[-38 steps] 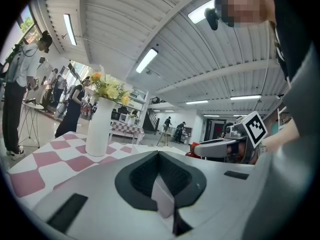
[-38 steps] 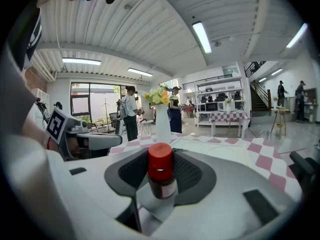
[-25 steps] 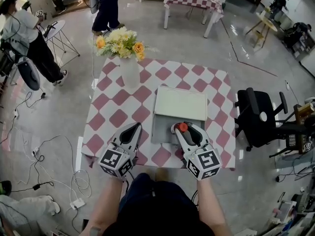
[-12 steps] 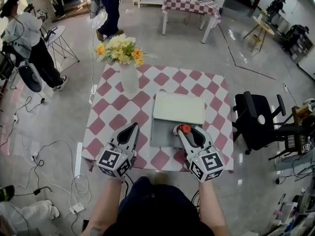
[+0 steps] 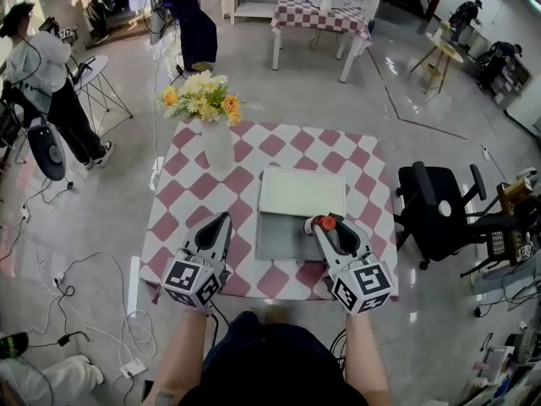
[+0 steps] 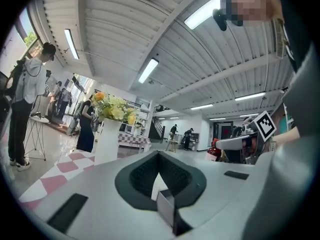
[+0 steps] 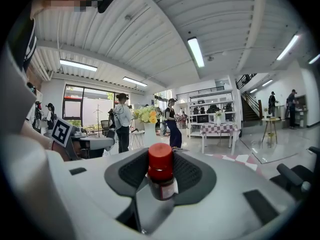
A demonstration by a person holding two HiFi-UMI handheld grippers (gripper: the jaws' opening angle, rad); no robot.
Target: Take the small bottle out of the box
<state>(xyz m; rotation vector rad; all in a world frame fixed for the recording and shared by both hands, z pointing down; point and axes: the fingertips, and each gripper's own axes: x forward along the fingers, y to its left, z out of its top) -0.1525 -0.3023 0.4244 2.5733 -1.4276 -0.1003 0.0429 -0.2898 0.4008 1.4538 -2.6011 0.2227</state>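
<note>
The small bottle (image 5: pixel 325 222), dark glass with a red cap, stands upright between the pads of my right gripper (image 5: pixel 329 227), which is shut on it. It hangs just above the right edge of the open grey box (image 5: pixel 281 240), whose white lid (image 5: pixel 302 193) lies folded back. In the right gripper view the small bottle (image 7: pixel 161 176) fills the middle between the pads of my right gripper (image 7: pixel 161 170). My left gripper (image 5: pixel 220 222) hovers over the table's front left part, left of the box, shut and empty. In its own view my left gripper (image 6: pixel 159 159) has its pads meeting at the tips.
A white vase (image 5: pixel 217 146) of yellow flowers stands at the back left of the red-and-white checkered table (image 5: pixel 182 201). A black office chair (image 5: pixel 439 210) is close to the table's right side. People stand at the far left, near a second checkered table (image 5: pixel 317 15).
My right gripper has carried the bottle a little to the right, from over the box's inside to its right edge. The left gripper has hardly moved.
</note>
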